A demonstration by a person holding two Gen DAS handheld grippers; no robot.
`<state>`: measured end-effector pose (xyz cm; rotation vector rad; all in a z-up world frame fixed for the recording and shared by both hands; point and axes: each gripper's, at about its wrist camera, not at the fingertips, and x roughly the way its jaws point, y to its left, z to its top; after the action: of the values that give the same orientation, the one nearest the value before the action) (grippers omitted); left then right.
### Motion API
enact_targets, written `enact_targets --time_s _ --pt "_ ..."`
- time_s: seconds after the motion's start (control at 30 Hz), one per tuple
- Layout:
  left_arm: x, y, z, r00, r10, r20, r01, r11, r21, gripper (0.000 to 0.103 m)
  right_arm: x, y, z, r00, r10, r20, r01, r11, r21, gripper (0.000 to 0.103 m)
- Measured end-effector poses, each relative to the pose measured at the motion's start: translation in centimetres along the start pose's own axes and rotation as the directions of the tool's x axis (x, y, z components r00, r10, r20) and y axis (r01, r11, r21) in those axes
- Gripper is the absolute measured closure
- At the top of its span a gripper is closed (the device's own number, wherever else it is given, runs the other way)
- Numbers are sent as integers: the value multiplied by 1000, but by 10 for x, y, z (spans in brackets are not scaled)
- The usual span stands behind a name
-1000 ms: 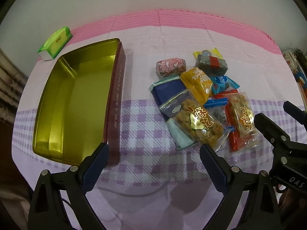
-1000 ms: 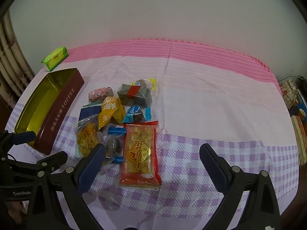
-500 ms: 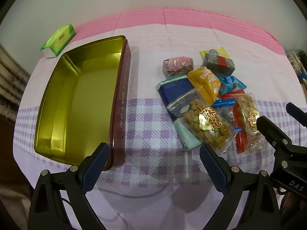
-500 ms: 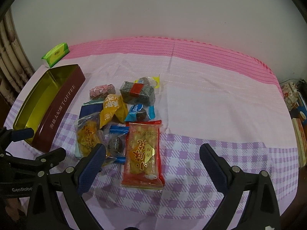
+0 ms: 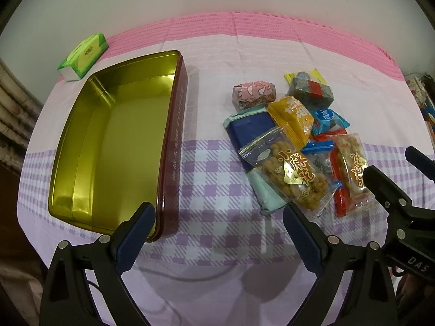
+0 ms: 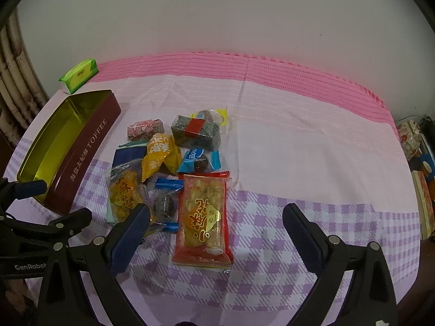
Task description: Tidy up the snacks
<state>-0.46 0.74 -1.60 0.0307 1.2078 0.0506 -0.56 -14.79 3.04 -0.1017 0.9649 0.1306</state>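
Note:
An open maroon toffee tin (image 5: 174, 146) (image 6: 89, 149) with a gold, empty inside lies on the left of the cloth. To its right sits a heap of wrapped snacks: a clear fried-snack bag (image 5: 291, 171), a red fried-snack bag (image 6: 202, 217) (image 5: 350, 171), a navy pack (image 5: 250, 133), a yellow packet (image 6: 160, 154), a pink sweet (image 5: 254, 93), a dark green block (image 6: 194, 131). My left gripper (image 5: 217, 233) hovers open between tin and heap, holding nothing. My right gripper (image 6: 216, 233) stands open just above the near end of the red bag, not touching it.
A green tissue pack (image 5: 83, 55) lies at the back left by the wall. The pink and purple checked cloth (image 6: 312, 149) covers the table. Boxes and clutter (image 6: 418, 163) stand past the right edge. Bamboo-like slats (image 6: 16, 100) rise at the left.
Both grippers have moved forward and lower toward the table, so the tin and snacks look nearer. Nothing on the cloth has shifted. Both stay open.

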Motion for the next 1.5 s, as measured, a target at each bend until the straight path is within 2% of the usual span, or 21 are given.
enact_targets --time_s 0.8,1.13,1.23,1.3,1.5 --pt "-5 3 -2 1000 3 5 -3 1000 -13 8 -1 2 0 1000 -7 -3 7 1000 -8 7" --pt "-4 3 -1 1000 1 1 -1 1000 -13 8 6 -2 -1 1000 -10 -29 10 1000 -5 13" --pt "-4 3 -1 1000 0 2 0 1000 -14 8 10 -2 -2 999 -5 -42 5 1000 -7 17" --pt "-3 4 0 1000 -3 4 3 1000 -17 8 13 -2 -2 998 4 -58 -4 1000 -9 27" --pt "-2 5 2 1000 -9 6 9 1000 -22 8 26 -2 -4 995 16 -96 -16 1000 -4 34"
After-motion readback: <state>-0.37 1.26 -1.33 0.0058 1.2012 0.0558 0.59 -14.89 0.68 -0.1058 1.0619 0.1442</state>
